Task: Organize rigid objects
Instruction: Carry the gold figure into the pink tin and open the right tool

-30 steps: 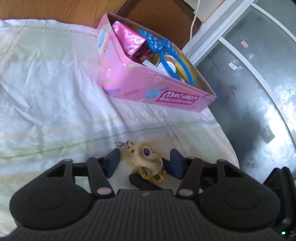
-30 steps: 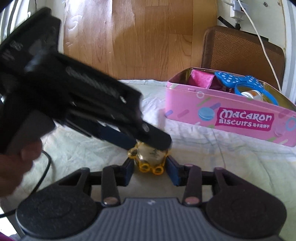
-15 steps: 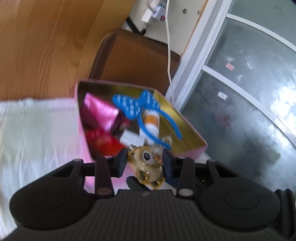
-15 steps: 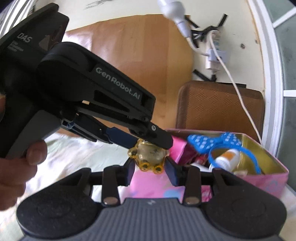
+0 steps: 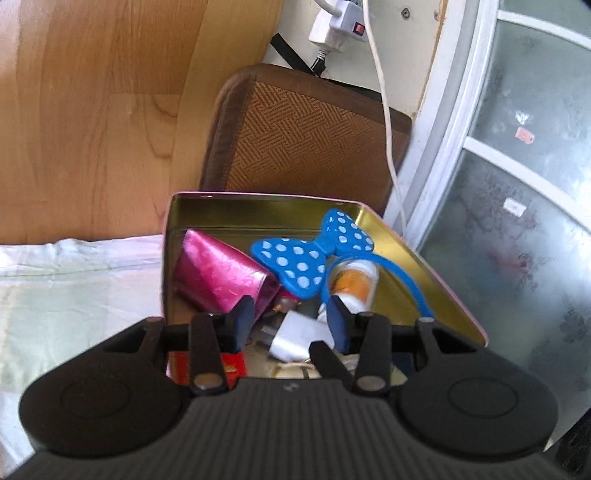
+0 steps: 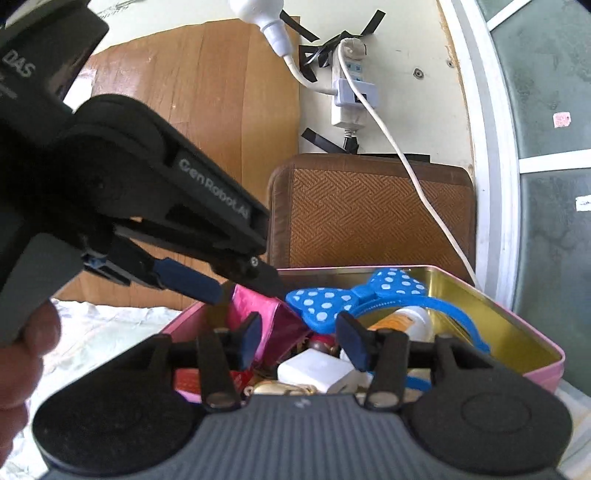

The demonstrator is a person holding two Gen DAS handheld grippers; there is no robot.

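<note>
The pink biscuit tin (image 5: 164,258) (image 6: 546,343) stands open on the white cloth. In it lie a blue polka-dot bow headband (image 5: 306,258) (image 6: 354,299), a magenta foil pouch (image 5: 218,277) (image 6: 258,314), an orange-labelled tube (image 5: 352,282) (image 6: 402,321), a white block (image 5: 295,336) (image 6: 314,371) and a red packet (image 5: 184,367). A yellowish charm (image 6: 273,388) lies low in the tin by my right gripper's body. My left gripper (image 5: 291,321) (image 6: 243,284) is open and empty over the tin. My right gripper (image 6: 301,338) is open and empty over it too.
A brown woven cushion (image 5: 306,136) (image 6: 369,210) leans behind the tin. A white power strip with cord (image 5: 340,22) (image 6: 354,96) hangs on the wall. A frosted glass door (image 5: 517,184) stands to the right. Wooden floor (image 5: 92,110) lies beyond the cloth (image 5: 74,280).
Both grippers carried the yellow charm from the cloth up over the tin, then opened. The charm left the jaws and now lies in the tin.
</note>
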